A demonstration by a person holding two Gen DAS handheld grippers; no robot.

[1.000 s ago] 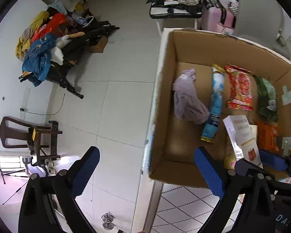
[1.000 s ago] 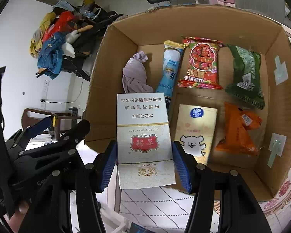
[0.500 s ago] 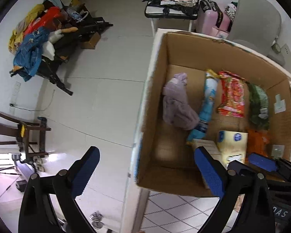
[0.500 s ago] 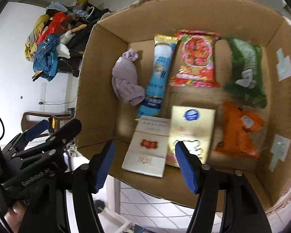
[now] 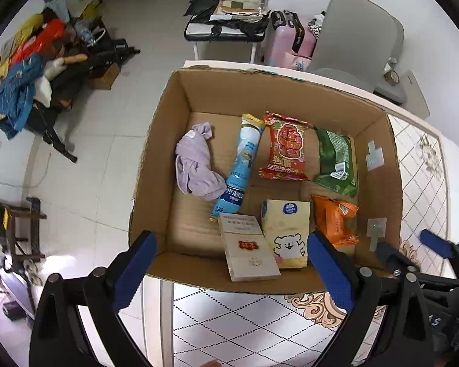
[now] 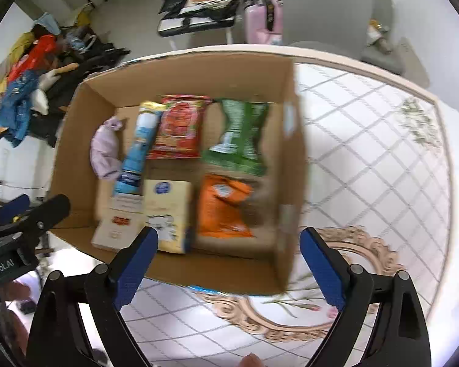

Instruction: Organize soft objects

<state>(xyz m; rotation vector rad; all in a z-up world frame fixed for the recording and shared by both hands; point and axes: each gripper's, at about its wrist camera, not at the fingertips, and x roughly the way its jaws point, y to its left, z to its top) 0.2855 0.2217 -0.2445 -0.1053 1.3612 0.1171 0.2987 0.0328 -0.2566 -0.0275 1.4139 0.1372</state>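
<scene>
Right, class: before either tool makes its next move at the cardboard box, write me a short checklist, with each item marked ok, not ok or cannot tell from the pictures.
1. Left tool open and holding nothing: ok.
2. Right tool open and holding nothing: ok.
3. White carton lies flat inside the cardboard box: ok.
4. Carton sits beside the tissue pack without covering it: ok.
5. Right wrist view sharp enough to aim by: not ok, it is blurred.
6. More soft items waiting outside the box: cannot tell.
</scene>
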